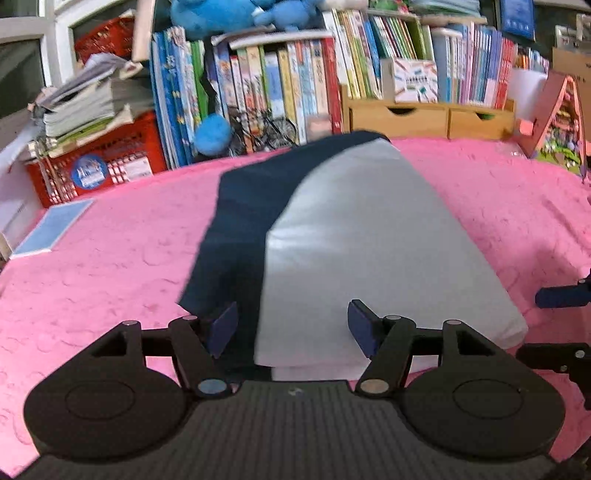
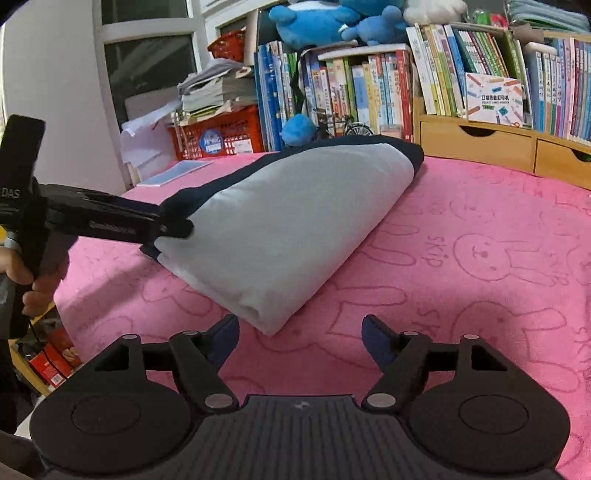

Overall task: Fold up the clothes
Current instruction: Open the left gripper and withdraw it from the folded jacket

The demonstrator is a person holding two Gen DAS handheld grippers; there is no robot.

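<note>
A folded garment [image 1: 354, 236], grey with a navy panel along one side, lies flat on the counter, which is covered by a pink bunny-print cloth [image 2: 480, 266]. The left claw [image 1: 291, 326] stands released, its blue pads apart and straddling the garment's near edge without pressing on it. The right claw [image 2: 300, 341] is likewise released, jaws spread over bare pink cloth just beside the garment's near corner, gripping nothing. Behind the counter stand rows of books [image 2: 369, 88], a red crate [image 1: 96, 162] and wooden drawers [image 1: 428, 120]. Blue plush toys [image 2: 325, 22] sit on top of the books.
</note>
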